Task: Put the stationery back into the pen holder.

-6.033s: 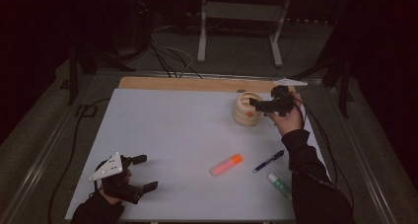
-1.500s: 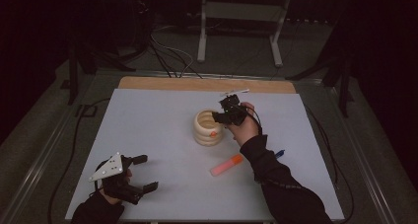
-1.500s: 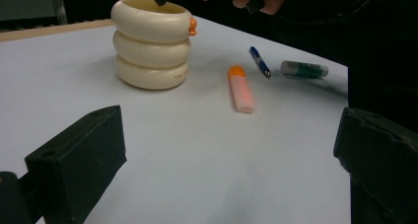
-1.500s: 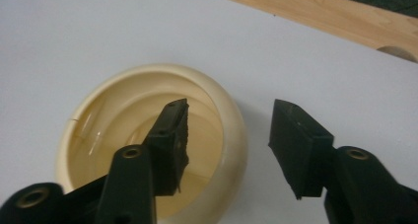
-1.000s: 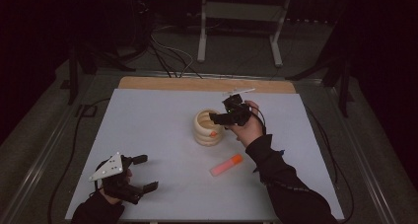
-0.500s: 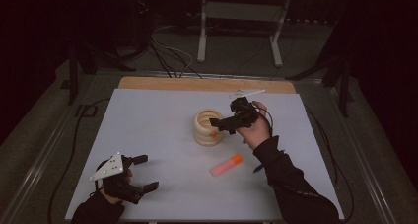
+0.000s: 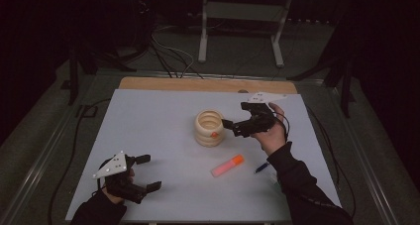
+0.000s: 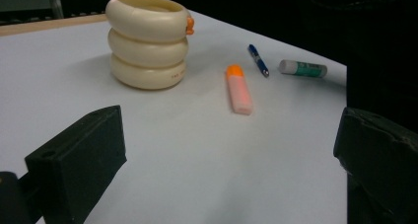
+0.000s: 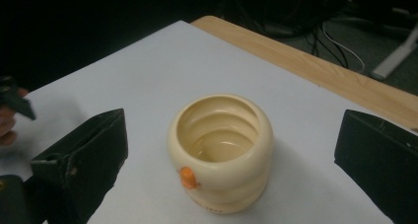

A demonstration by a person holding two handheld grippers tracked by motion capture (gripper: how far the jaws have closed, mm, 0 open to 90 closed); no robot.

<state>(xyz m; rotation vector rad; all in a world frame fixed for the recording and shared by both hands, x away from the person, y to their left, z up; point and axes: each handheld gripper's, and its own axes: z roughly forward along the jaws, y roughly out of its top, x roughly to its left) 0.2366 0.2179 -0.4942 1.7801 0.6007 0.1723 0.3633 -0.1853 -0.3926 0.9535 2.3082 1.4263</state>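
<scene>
Right hand-held gripper [image 7: 232, 126] hangs wide open just beside the cream ribbed ring-stacked cup [image 7: 209, 128] mid-surface, nothing inside yet, orange highlighter [image 7: 227, 165] waiting nearby; left hand-held gripper [image 7: 147, 173] open, idle near-left.

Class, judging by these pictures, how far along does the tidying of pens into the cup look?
Done: the cup stands mid-table and looks empty inside. In hand: nothing; the right gripper is open beside it, the left gripper open too. Left: highlighter, pen and glue stick lie on the table.
</scene>
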